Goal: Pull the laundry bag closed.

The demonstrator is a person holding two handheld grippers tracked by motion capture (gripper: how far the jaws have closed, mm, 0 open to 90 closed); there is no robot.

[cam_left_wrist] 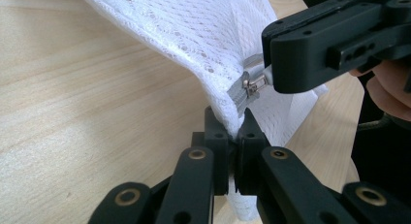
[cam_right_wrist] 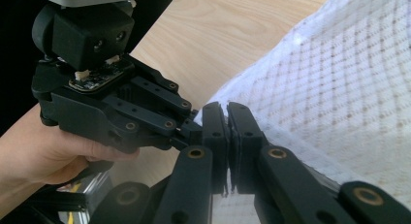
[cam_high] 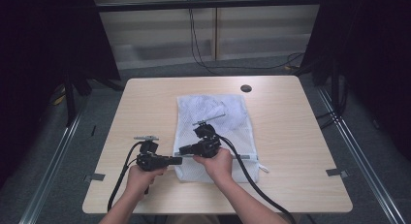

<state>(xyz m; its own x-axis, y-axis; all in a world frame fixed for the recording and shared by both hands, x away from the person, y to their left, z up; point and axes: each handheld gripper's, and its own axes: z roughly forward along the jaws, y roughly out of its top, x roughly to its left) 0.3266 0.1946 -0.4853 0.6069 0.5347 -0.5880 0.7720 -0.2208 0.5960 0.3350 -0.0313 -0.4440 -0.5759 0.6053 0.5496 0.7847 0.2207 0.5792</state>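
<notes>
Now, at lower left of the high view: left gripper (cam_high: 178,160) clamped shut on the corner of the white mesh bag (cam_high: 228,115), jaws pinching fabric just below the zipper end. Just right of it, centre frame: right gripper (cam_high: 183,150) closed tight on the zipper pull (cam_left_wrist: 253,84). Bag flat mid-table (cam_high: 145,98), stretching to upper right. Best kept taut: anchor corner firmly, draw pull straight along the teeth, level, without lifting the fabric.
</notes>
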